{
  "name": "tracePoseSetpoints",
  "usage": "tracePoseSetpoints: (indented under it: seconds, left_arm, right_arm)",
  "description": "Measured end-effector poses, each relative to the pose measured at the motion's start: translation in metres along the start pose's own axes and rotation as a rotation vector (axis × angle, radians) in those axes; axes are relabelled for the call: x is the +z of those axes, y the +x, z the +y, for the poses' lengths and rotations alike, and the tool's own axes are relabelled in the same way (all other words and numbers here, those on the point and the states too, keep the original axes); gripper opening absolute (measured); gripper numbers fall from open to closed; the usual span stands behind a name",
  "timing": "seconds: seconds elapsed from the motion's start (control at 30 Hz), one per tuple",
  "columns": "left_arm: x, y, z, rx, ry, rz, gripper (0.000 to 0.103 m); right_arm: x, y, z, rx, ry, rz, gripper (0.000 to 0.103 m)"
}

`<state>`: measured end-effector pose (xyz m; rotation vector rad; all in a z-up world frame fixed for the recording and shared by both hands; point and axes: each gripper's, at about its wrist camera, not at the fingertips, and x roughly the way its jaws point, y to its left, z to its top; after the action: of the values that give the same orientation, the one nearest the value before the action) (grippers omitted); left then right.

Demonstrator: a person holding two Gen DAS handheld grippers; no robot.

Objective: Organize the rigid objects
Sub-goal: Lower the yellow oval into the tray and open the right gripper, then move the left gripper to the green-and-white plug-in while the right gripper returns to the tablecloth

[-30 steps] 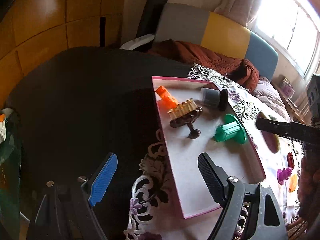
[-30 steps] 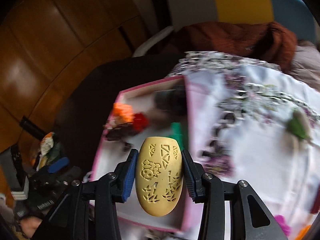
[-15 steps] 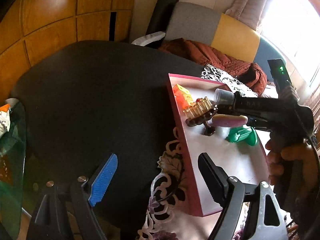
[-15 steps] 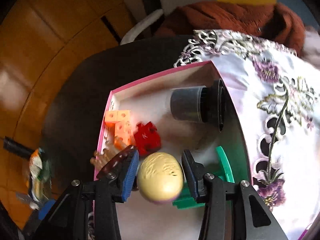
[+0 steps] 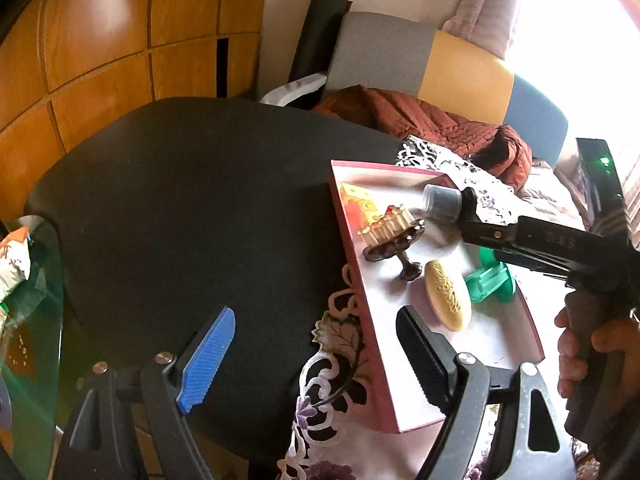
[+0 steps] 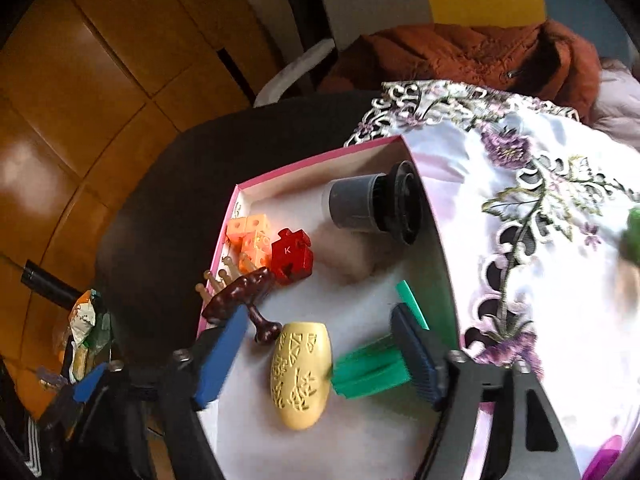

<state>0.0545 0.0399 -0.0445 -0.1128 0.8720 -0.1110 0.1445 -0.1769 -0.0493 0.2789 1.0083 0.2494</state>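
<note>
A cream carved egg-shaped piece [image 6: 300,372] lies on the floor of the pink-rimmed white tray [image 6: 312,160], beside a green plastic part [image 6: 372,368]. My right gripper [image 6: 316,360] straddles the cream piece; its jaws are opening and the pads stand clear of it. Further in lie a dark brown pegged wooden tool [image 6: 240,292], a red puzzle block [image 6: 290,256], orange cubes [image 6: 250,240] and a grey-black cylinder [image 6: 372,204]. My left gripper [image 5: 314,360] hovers open at the tray's near left rim [image 5: 352,248], holding nothing. The cream piece [image 5: 448,294] shows there too.
The tray rests on a floral white cloth [image 6: 540,220] over a black round table [image 5: 180,200]. A green item [image 6: 632,236] and a purple one [image 6: 604,460] lie on the cloth. A sofa with a rust jacket [image 5: 420,120] stands behind; a glass side table [image 5: 36,320] is left.
My right gripper carried the cream piece over the tray, came down and opened; the piece now lies on the tray floor. The left gripper stayed nearly where it was.
</note>
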Motion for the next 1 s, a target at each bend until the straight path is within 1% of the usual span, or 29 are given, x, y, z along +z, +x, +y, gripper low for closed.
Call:
tracePoseSetpoints:
  seconds: [0.2, 0.27, 0.43, 0.57, 0.73, 0.83, 0.93, 1.0]
  left_arm:
    - [0.000, -0.008, -0.011, -0.005, 0.041, -0.013, 0.084]
    - [0.000, -0.010, -0.015, -0.009, 0.053, -0.016, 0.084]
    - [0.000, -0.014, -0.029, -0.023, 0.090, -0.024, 0.084]
    - [0.000, -0.016, -0.043, -0.041, 0.129, -0.021, 0.084]
    - [0.000, -0.016, -0.062, -0.070, 0.179, -0.013, 0.084]
    - [0.002, -0.017, -0.077, -0.107, 0.210, -0.012, 0.084]
    - [0.003, -0.016, -0.090, -0.136, 0.235, 0.005, 0.084]
    - [0.005, -0.012, -0.100, -0.142, 0.255, 0.017, 0.082]
  right_arm:
    - [-0.009, -0.025, -0.009, -0.040, -0.030, -0.049, 0.088]
    - [-0.012, -0.034, -0.015, -0.051, -0.030, -0.065, 0.088]
    - [-0.017, -0.060, -0.037, -0.078, -0.013, -0.114, 0.091]
    - [-0.019, -0.082, -0.061, -0.106, 0.016, -0.154, 0.092]
    - [-0.021, -0.115, -0.100, -0.167, 0.067, -0.212, 0.093]
    - [-0.021, -0.137, -0.127, -0.216, 0.099, -0.245, 0.094]
    - [-0.025, -0.160, -0.163, -0.281, 0.151, -0.273, 0.095]
    - [-0.029, -0.175, -0.193, -0.333, 0.209, -0.295, 0.095]
